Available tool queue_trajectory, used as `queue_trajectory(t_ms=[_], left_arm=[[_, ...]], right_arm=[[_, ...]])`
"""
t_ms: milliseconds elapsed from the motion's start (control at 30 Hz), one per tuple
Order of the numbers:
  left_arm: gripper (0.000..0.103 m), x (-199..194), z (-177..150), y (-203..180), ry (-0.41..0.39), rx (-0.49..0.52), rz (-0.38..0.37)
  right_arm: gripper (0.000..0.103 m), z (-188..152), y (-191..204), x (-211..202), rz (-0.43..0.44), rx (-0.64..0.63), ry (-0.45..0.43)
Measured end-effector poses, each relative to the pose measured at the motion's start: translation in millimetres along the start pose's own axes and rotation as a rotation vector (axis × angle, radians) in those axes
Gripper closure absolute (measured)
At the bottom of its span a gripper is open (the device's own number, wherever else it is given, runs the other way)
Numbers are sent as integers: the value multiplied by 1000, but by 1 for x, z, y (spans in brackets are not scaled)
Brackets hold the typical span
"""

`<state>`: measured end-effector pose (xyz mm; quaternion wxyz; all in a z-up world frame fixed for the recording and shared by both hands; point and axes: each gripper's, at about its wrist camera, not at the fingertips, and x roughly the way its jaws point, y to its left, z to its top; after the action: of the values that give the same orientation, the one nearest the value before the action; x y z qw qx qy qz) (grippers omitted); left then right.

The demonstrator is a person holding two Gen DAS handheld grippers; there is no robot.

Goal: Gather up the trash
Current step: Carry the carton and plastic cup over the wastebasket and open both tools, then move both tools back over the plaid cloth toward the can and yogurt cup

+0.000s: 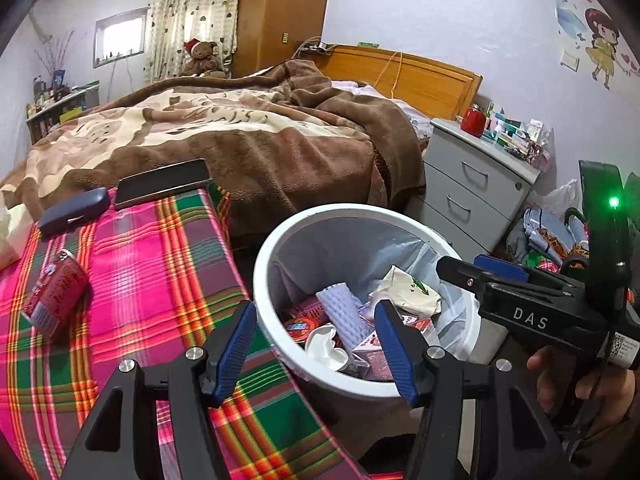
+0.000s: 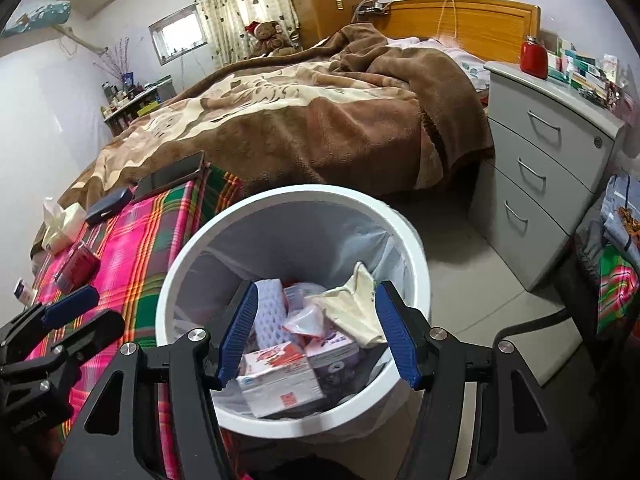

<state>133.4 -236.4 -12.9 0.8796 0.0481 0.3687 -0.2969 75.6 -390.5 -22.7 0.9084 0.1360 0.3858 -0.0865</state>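
Red drink can (image 1: 54, 294) lying on its side on the plaid cloth (image 1: 160, 264), well left of the white bin (image 1: 280, 236). Probably light, thin-walled, slick; best pinched gently across its round middle. Left gripper (image 1: 316, 348) and right gripper (image 2: 318, 334) both spread wide, holding nothing, over the bin.

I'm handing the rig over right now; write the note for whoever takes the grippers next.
Left gripper: open, empty, over the bin's near rim.
Right gripper: open, empty, over the white bin.
Done: cartons, foam sleeve and wrappers are already in the bin.
Left: red can lying on the plaid cloth beside the bin. The glasses case and phone look like keepers.
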Motion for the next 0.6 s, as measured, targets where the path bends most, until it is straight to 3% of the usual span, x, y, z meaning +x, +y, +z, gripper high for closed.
queue_trajectory(t_ms=[600], left_arm=[[42, -56, -24, 48, -58, -71, 81]], right_arm=[[40, -11, 50, -10, 69, -68, -24]])
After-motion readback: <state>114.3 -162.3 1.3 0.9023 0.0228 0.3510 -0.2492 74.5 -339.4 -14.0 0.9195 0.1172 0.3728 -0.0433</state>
